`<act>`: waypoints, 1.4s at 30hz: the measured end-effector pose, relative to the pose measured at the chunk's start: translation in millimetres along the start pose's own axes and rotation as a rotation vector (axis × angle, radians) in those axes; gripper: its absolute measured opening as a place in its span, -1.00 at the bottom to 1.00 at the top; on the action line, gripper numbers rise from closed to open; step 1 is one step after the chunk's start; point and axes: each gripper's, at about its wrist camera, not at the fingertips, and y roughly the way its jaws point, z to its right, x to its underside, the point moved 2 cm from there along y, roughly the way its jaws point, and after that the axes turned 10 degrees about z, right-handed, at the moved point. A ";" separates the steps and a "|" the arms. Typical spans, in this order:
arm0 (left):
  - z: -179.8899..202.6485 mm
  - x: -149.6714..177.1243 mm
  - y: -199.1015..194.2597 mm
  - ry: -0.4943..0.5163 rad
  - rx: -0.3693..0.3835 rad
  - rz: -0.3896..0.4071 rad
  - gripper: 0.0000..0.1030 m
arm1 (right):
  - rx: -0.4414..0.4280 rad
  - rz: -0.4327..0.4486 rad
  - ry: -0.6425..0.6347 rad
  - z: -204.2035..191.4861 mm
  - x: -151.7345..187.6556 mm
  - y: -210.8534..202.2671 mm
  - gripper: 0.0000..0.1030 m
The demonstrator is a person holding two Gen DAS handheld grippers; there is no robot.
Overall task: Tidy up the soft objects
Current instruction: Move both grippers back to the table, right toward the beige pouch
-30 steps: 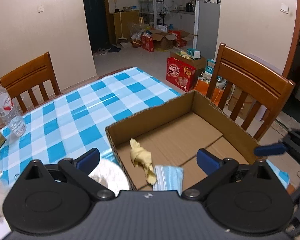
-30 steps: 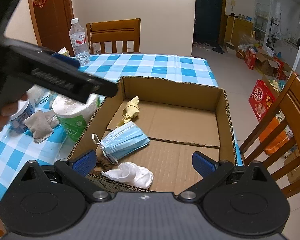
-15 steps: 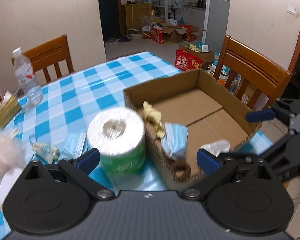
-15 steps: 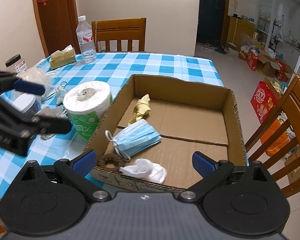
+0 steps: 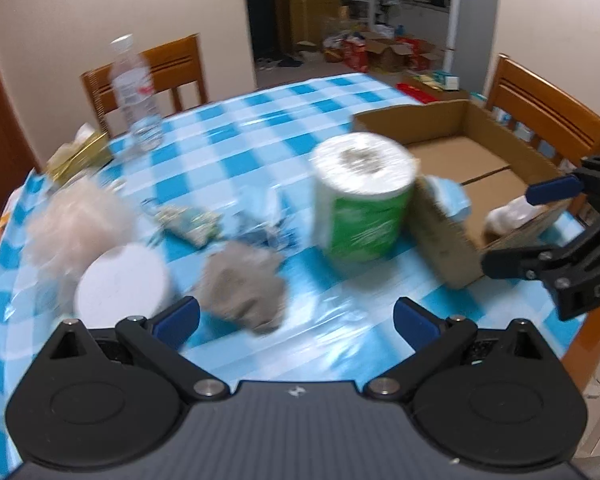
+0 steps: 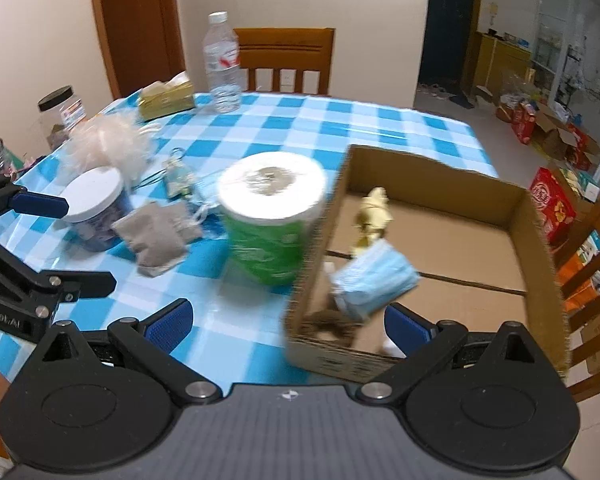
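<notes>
**A:** Biggest thing first: the desk (image 6: 340,120) in its blue-and-white check cloth, then the cardboard box (image 6: 536,240) on its right side. Any writing you can read? All I get is "Robot.AI", front letters cut off, on the left tongs (image 6: 84,244) where they poke into the right wrist view, and "DA" on the right tongs (image 5: 540,224) in the left wrist view.

**B:** Same here. The toilet paper roll (image 6: 270,216) has a green wrapper with white print, too blurred to read. The water bottle (image 6: 222,68) has a red-and-white label, also unreadable. There's print on the box's near wall, just a smear.

**A:** Where's the soft stuff sitting?

**B:** In the box: a blue face mask (image 6: 374,280) near the left wall, a yellow cloth (image 6: 372,212) behind it, something white (image 5: 516,210) in the near corner. On the desk: a grey cloth pouch (image 5: 244,284) just ahead of the left tongs' near fingertip, beside a white-lidded jar (image 5: 122,284), with a fluffy cream puff (image 6: 108,148) behind that.

**A:** And the tongs?

**B:** Both pairs spread wide, nothing between them. The right ones hang over the box's near-left corner, the roll just left of them.
</notes>
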 end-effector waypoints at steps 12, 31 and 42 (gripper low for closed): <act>-95.0 54.1 -12.7 -0.126 -0.120 -0.072 0.99 | -0.102 -0.072 -0.090 -94.9 -5.1 52.6 1.00; -152.0 91.1 -3.6 -0.279 -0.196 -0.151 0.99 | -0.235 -0.044 -0.226 -162.2 -13.9 164.1 1.00; -159.4 99.4 -1.8 -0.293 -0.210 -0.175 0.99 | -0.283 -0.122 -0.286 -178.0 -6.5 187.2 1.00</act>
